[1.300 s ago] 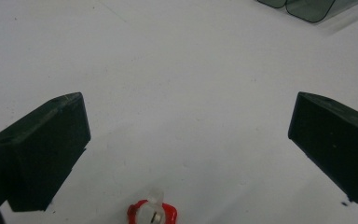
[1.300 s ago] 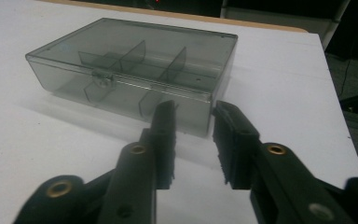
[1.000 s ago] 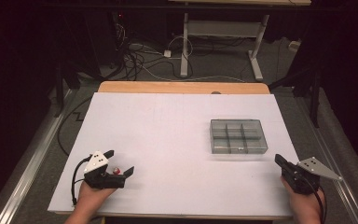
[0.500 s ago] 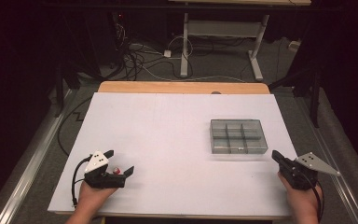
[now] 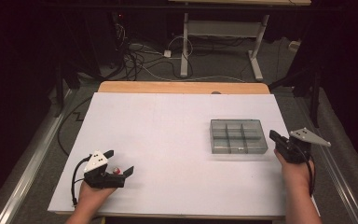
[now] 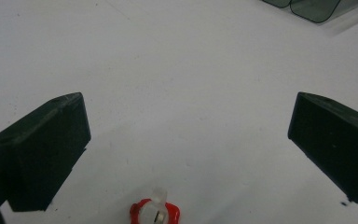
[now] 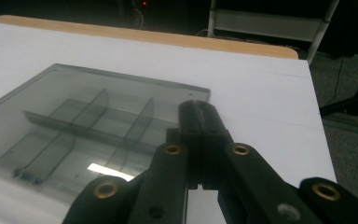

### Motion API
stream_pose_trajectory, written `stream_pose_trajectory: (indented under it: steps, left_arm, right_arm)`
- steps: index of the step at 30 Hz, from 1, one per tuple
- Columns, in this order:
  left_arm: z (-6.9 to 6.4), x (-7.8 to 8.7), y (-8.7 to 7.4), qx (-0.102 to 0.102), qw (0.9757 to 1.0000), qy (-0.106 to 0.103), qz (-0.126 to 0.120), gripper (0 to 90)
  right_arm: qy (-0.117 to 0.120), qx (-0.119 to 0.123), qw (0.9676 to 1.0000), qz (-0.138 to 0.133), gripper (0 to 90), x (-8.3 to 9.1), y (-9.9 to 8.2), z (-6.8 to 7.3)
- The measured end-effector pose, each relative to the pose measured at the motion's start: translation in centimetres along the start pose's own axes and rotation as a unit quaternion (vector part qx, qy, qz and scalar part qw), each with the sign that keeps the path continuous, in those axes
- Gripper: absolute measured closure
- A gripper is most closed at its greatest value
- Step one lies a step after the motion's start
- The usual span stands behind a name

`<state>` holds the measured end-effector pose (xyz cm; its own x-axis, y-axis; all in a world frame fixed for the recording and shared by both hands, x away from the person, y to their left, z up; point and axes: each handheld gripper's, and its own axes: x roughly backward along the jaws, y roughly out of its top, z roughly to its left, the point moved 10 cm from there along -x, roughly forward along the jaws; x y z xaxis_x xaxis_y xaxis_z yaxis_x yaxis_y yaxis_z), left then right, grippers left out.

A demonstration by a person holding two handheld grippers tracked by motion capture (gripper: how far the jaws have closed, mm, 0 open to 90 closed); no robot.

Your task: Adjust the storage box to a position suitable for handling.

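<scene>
A clear grey box [image 5: 237, 136] with several compartments lies closed on the white table, right of centre. My right gripper [image 5: 274, 136] hovers just off its right edge, jaws shut with nothing between them; in the right gripper view the closed jaws [image 7: 198, 116] point at the box's lid [image 7: 74, 121]. At the table's front left my left gripper [image 5: 119, 162] rests open. A small red and white piece [image 6: 154, 213] lies on the table between its jaws, close to the gripper body, also visible from above as a red dot [image 5: 117, 171]. The pads do not touch it.
The white table top [image 5: 168, 140] has a wooden strip [image 5: 182, 87] along its far edge. Beyond it stand a white metal frame [image 5: 221, 37] and loose cables [image 5: 140, 56] on a dark floor.
My right gripper has moved up the picture and a little left, toward the box's right edge. The left gripper has stayed where it was.
</scene>
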<state>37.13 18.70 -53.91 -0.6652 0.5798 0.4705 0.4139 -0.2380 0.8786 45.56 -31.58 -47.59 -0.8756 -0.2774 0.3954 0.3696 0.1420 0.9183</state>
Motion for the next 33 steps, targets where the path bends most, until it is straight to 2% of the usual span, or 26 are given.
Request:
stream_pose_trajectory:
  steps: [4,9,12,17,21,24,26,28,33]
  left_arm:
    - [0.0,0.0,0.0,0.000,1.0000,0.000,0.000,0.0]
    - [0.0,0.0,0.0,0.000,1.0000,-0.001,-0.001,0.0]
    - [0.0,0.1,0.0,0.001,1.0000,-0.003,-0.001,0.0]
    - [0.1,0.1,0.0,0.006,1.0000,-0.004,-0.004,0.0]
    - [0.0,0.1,0.0,0.004,1.0000,-0.004,-0.004,0.0]
    - [0.1,0.2,0.1,0.007,0.9999,-0.006,-0.008,0.0]
    - [0.1,0.2,0.1,0.008,0.9999,-0.006,-0.007,0.0]
    - [0.1,0.2,0.1,0.007,0.9999,-0.006,-0.007,0.0]
    - [0.1,0.3,0.1,0.008,0.9999,-0.007,-0.009,0.0]
  right_arm:
    - [-0.005,-0.008,0.9997,0.021,90.0,-2.3,0.0,-1.0]
    - [-0.006,-0.032,0.9982,0.050,90.0,-4.6,-0.2,-2.2]
    - [0.000,-0.031,0.9981,0.054,90.0,-5.5,0.0,-2.7]
    - [0.008,-0.033,0.9963,0.079,90.0,-7.0,-0.5,-3.1]
    - [0.013,-0.028,0.9964,0.079,90.0,-7.8,-0.5,-3.0]
    - [0.011,-0.030,0.9953,0.091,90.0,-8.3,-0.8,-3.1]
    - [0.014,-0.038,0.9954,0.087,90.0,-8.4,-0.6,-3.2]
    - [0.016,-0.033,0.9957,0.085,90.0,-8.6,-0.4,-3.2]
    - [0.012,-0.043,0.9964,0.073,90.0,-8.9,0.2,-3.6]
